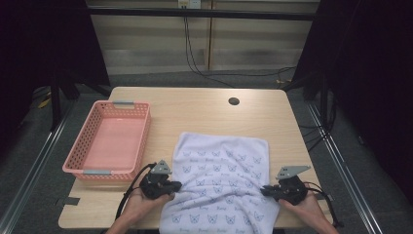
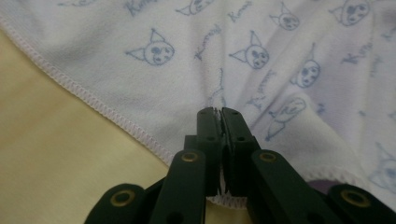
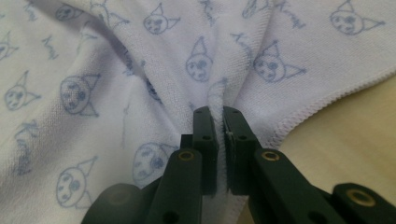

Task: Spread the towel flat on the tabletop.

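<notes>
Seen from the high view, we hold a white towel [image 1: 219, 187] printed with small blue cat faces, spread on the near half of the pale wooden table [image 1: 204, 109], its near end hanging over the table's near edge. We take the towel as our landmark. The left hand-held gripper [image 1: 176, 185] meets the towel's left edge, and the right hand-held gripper [image 1: 265, 191] meets its right edge, the two at about the same level on opposite sides, each carried in a hand entering from the near side. In the left gripper view, the left hand-held gripper [image 2: 220, 112] has its jaws closed together on a pinched fold of the towel [image 2: 261, 60], just inside the stitched hem; cloth shows in the narrow slit between the black jaws, and creases radiate from the grip. In the right gripper view, the right hand-held gripper [image 3: 219, 111] is likewise clamped on the towel [image 3: 140, 70], a raised ridge of cloth standing between its jaws close to the hem, with bare table beside it. To the left of the towel, and apart from it, stands a pink plastic basket [image 1: 78, 146] with grey handles. Beyond the towel's far edge a round dark cable hole [image 1: 234, 101] sits in the table top.
</notes>
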